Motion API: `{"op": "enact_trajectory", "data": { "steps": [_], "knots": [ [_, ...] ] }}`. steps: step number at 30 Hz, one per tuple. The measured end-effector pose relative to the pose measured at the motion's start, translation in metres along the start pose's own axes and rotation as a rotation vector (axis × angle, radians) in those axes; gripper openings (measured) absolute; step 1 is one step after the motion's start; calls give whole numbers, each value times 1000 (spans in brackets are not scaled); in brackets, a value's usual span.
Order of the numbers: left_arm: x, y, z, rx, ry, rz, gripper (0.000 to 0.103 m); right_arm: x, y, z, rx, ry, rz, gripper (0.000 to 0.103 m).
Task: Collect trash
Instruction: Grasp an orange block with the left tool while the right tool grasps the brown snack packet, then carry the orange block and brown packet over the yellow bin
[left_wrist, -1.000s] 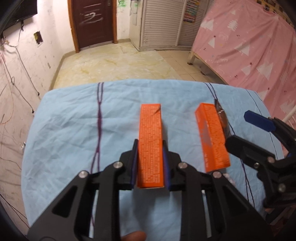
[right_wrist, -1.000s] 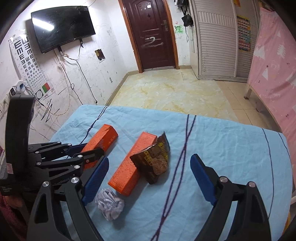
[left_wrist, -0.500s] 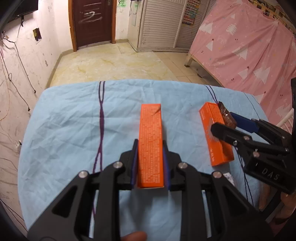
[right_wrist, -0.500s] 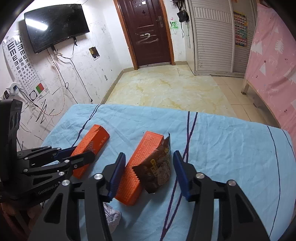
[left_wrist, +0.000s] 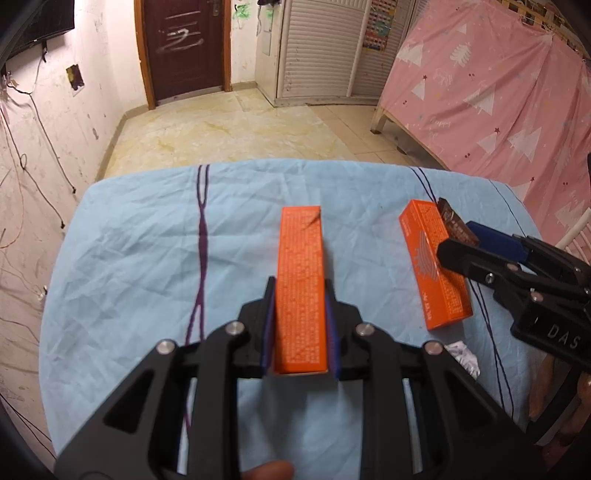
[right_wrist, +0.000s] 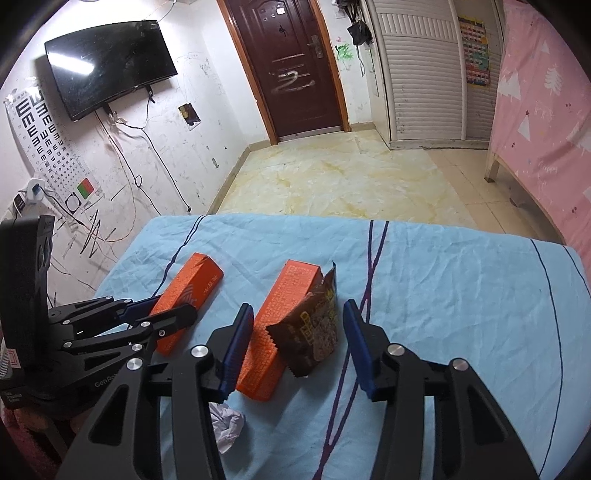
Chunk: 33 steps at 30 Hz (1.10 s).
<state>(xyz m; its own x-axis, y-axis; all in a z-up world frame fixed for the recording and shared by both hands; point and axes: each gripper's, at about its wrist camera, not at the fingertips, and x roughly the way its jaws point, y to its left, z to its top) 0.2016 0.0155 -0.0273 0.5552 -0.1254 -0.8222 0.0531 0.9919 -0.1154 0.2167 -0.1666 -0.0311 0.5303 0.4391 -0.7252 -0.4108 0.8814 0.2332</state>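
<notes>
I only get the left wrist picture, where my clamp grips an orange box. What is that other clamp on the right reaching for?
Observer: The right gripper is open, with one finger on either side of a brown snack wrapper.
Operator: Is the wrapper lying flat?
Observer: No. It stands up with its torn top open and leans against the second orange box.
Operator: Anything on the wall to my left?
Observer: An eye chart hangs there, beside the television.
</notes>
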Motion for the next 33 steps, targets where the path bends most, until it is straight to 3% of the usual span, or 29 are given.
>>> {"op": "enact_trajectory", "data": {
  "steps": [2, 6, 9, 15, 22, 33],
  "knots": [
    [0, 0, 0, 0, 0, 0, 22, 0, 0, 0, 1, -1, -10, 43],
    [1, -1, -1, 4, -1, 3, 22, -1, -1, 0, 3, -7, -7, 16],
    [2, -3, -1, 10, -5, 11, 22, -3, -2, 0, 9, -13, -8, 8],
    [0, -5, 0, 16, -12, 0, 22, -8, -6, 0, 20, -35, -26, 3],
    [-19, -17, -1, 54, -87, 9, 22, -23, -8, 2, 29, -76, -16, 4],
    [-40, -62, 2, 110, -128, -5, 22, -68, -30, -7, 66, -172, -13, 4]
  ]
}}
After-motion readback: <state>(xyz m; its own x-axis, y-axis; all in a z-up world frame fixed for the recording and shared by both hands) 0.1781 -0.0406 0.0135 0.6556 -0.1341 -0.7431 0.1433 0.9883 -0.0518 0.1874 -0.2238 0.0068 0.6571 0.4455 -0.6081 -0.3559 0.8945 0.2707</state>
